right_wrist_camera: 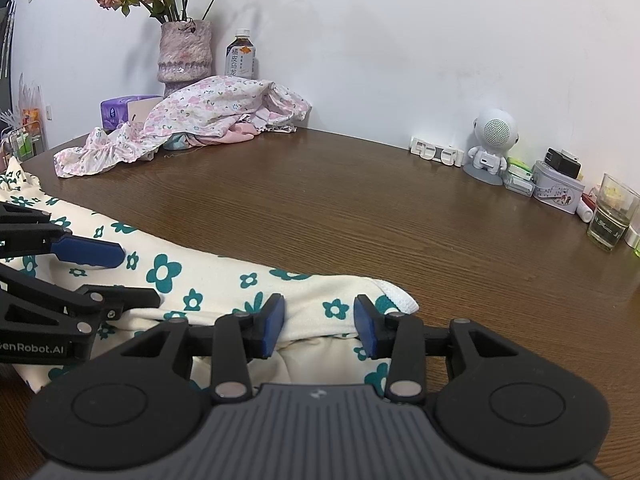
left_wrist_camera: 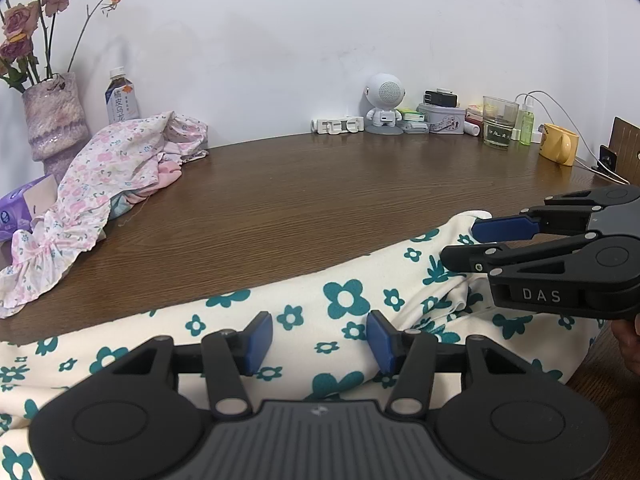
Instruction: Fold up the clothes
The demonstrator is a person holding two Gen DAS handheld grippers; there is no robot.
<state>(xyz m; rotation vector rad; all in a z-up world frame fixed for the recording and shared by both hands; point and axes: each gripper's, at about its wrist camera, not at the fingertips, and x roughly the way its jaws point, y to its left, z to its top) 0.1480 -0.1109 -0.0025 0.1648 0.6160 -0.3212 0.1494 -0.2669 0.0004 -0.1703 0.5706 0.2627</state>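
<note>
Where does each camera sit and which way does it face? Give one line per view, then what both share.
Left wrist: sits on the left gripper, looks down over the teal-flowered garment; the right gripper enters from the right, with part of a hand.
Right wrist: sits on the right gripper, faces the garment's hem; the left gripper enters from the left.
Shared: wooden table, pink floral clothes, vase, robot-shaped speaker.

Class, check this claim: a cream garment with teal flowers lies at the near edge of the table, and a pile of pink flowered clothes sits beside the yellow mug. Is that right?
Not quite. The cream garment is as stated, but the pink flowered clothes lie beside the vase, not the yellow mug, which stands at the table's other end. The left wrist view shows both.
</note>
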